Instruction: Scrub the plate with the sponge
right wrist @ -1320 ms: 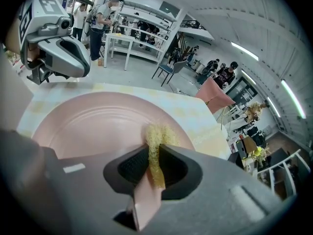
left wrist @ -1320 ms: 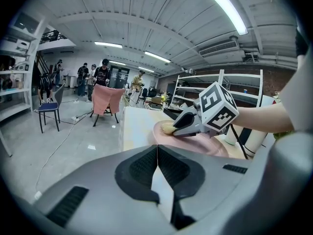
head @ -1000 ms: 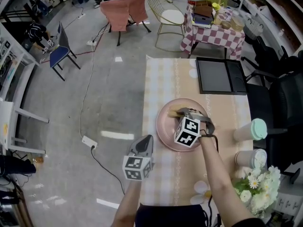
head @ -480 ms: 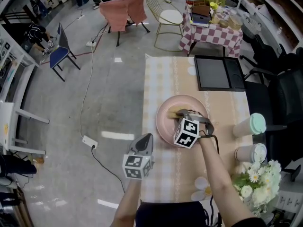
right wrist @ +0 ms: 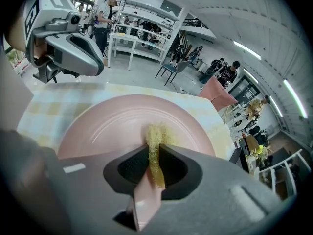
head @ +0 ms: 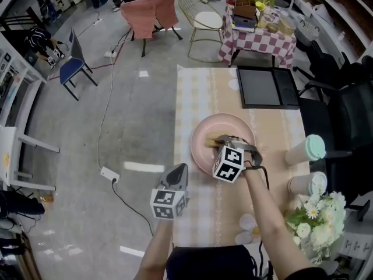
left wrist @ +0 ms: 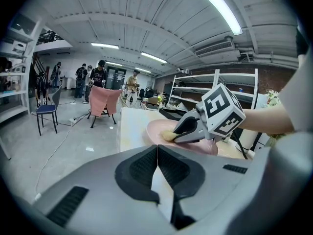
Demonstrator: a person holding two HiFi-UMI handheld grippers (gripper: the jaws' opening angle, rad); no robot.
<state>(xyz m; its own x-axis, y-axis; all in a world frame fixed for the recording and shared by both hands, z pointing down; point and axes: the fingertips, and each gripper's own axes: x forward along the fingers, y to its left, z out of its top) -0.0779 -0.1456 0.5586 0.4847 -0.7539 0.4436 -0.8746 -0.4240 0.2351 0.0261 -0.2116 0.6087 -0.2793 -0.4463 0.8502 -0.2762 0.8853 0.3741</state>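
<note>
Concrete floor (head: 134, 127) and scattered chairs surround a long worktop (head: 195, 98) dressed in a pale yellow checked cloth, where a person works with a handheld gripper in each hand. At the middle of the cloth sits a round pink plate (head: 204, 150). The right gripper (head: 227, 140) reaches over it from the near side, its jaws clamped on a thin yellow sponge (head: 214, 139) that presses against the plate's inner surface. The right gripper view shows the sponge pinched upright between the two jaws, its frayed tip against the plate. The left gripper (head: 178, 175) hangs at the worktop's left edge, near the plate but apart from it. Its jaws are together with nothing between them, and it points away from the person along that edge. A black tray (head: 269, 88) lies flat at the far end of the worktop, well apart from the plate. Along the right edge stand a cup with a mint-green lid (head: 309, 150) and a second cup (head: 307, 184), and a bunch of white flowers (head: 317, 217) sits at the near right corner. Beyond the worktop stand a chair draped in pink cloth (head: 152, 9), a wire chair (head: 205, 19) with a white seat and a small table (head: 259, 39) in a red checked cloth; a white power strip (head: 109, 175) lies on the floor to the left
</note>
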